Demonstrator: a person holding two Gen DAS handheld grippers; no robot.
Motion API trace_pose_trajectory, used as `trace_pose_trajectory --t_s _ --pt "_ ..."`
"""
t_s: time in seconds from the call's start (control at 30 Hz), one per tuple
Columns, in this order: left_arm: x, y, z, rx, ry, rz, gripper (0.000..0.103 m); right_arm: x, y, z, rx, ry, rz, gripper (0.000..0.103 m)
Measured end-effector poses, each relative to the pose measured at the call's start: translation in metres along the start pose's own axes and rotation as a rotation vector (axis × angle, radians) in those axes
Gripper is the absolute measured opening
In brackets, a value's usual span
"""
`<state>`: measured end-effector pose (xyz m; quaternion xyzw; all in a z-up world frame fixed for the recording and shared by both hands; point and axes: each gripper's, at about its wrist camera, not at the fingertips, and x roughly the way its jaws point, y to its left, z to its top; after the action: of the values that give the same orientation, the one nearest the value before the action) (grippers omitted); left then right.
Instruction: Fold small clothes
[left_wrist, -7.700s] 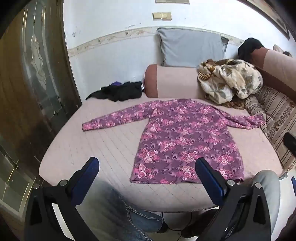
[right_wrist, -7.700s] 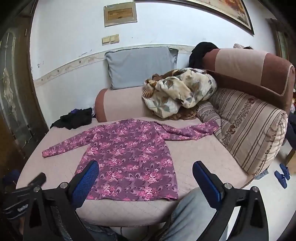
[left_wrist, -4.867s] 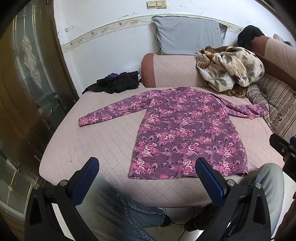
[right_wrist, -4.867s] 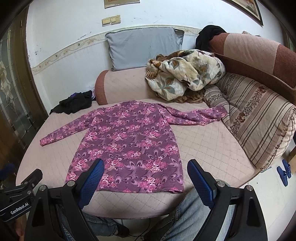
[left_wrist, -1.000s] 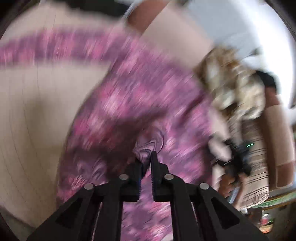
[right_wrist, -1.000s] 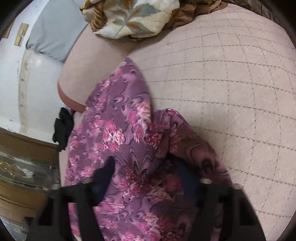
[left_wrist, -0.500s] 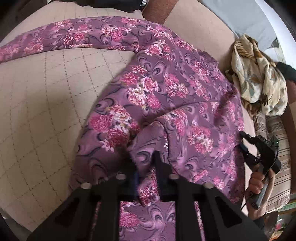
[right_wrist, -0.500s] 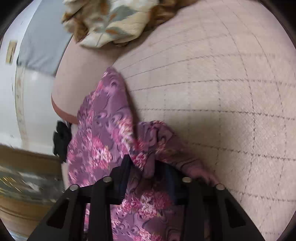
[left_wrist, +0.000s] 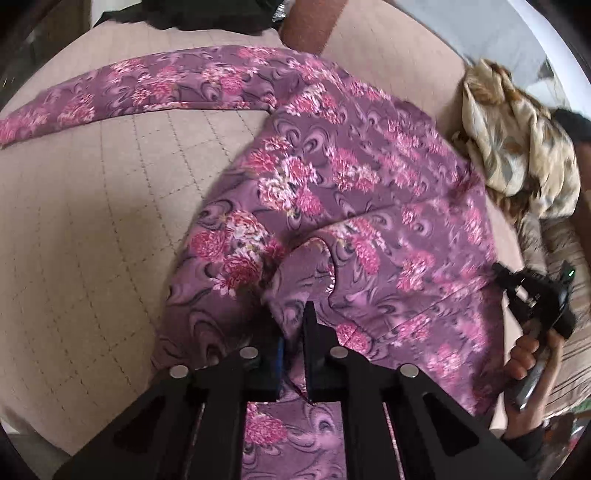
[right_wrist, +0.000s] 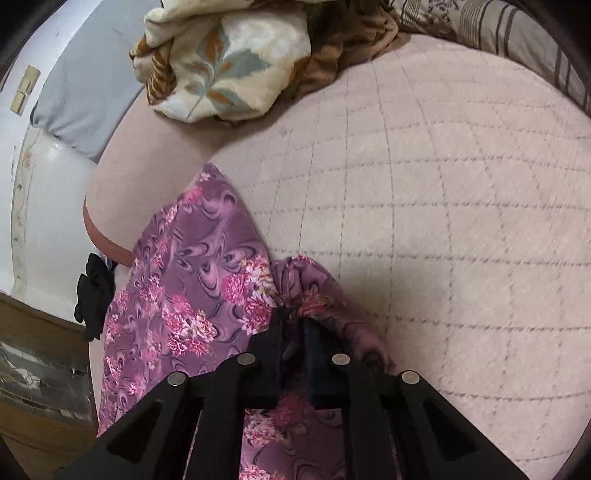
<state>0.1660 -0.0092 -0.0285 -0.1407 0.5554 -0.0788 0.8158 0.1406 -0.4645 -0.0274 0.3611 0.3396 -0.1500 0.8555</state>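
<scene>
Top (left_wrist: 332, 177) spread on bed (left_wrist: 92, 221), left tool (left_wrist: 291, 332) and right tool (right_wrist: 293, 332) each clamped on hem.

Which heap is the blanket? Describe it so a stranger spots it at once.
Start from the pink quilted couch seat where the purple floral top lies. At the seat's far edge, against the backrest and beside the grey pillow, sits the blanket. It is the only crumpled cream heap with large brown and grey leaf prints.
</scene>
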Motion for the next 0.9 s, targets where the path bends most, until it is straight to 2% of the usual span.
trace_pose_trajectory --t_s 0.07,0.13,0.17,0.2,0.27,0.4,0.47,0.5,0.53,0.57,0.63,0.7,0.83,0.9 --pt "0.002 0.003 0.000 -0.002 0.014 0.014 0.017 0.011 0.000 -0.002 -0.001 0.053 -0.031 0.013" --pt "0.000 0.011 0.003 -0.033 0.011 0.002 0.021 0.013 -0.001 -0.002 0.000 0.055 -0.026 0.013" --pt "-0.002 0.014 0.005 -0.047 0.004 -0.016 0.021 0.012 0.001 -0.001 -0.004 0.057 -0.024 0.018" --pt "-0.005 0.013 0.004 -0.054 -0.005 -0.024 0.021 0.012 0.002 0.000 -0.007 0.058 -0.013 0.028" --pt "-0.012 0.016 0.003 -0.056 -0.036 -0.039 0.021 0.016 0.004 -0.004 -0.032 0.057 0.006 0.040" --pt "0.004 0.011 0.006 -0.053 -0.006 -0.027 0.021 0.019 0.031 -0.012 -0.170 0.046 -0.106 0.042" --pt "0.010 0.020 0.006 -0.110 0.017 -0.041 0.009 0.021 0.039 -0.016 -0.226 0.040 -0.144 0.048" --pt "0.008 0.020 0.006 -0.120 0.016 -0.053 0.007 0.021 0.042 -0.017 -0.245 0.040 -0.150 0.051" --pt "-0.004 0.017 0.005 -0.113 -0.020 -0.060 0.007 0.021 0.044 -0.018 -0.256 0.040 -0.151 0.053" --pt "-0.018 0.009 0.005 -0.084 -0.064 -0.033 0.007 0.021 0.046 -0.019 -0.268 0.039 -0.152 0.053" --pt "-0.034 0.001 0.002 -0.070 -0.087 -0.017 0.006 0.020 0.044 -0.018 -0.270 0.040 -0.145 0.052" --pt "-0.038 0.001 0.000 -0.089 -0.053 -0.035 0.006 0.019 0.038 -0.015 -0.239 0.041 -0.121 0.051" --pt "-0.013 0.000 -0.005 -0.060 0.029 0.068 0.007 0.021 0.038 -0.011 -0.250 0.069 -0.115 0.052" --pt "0.002 0.007 -0.007 -0.068 0.114 0.074 0.009 0.015 0.040 -0.009 -0.221 0.049 -0.072 0.055"
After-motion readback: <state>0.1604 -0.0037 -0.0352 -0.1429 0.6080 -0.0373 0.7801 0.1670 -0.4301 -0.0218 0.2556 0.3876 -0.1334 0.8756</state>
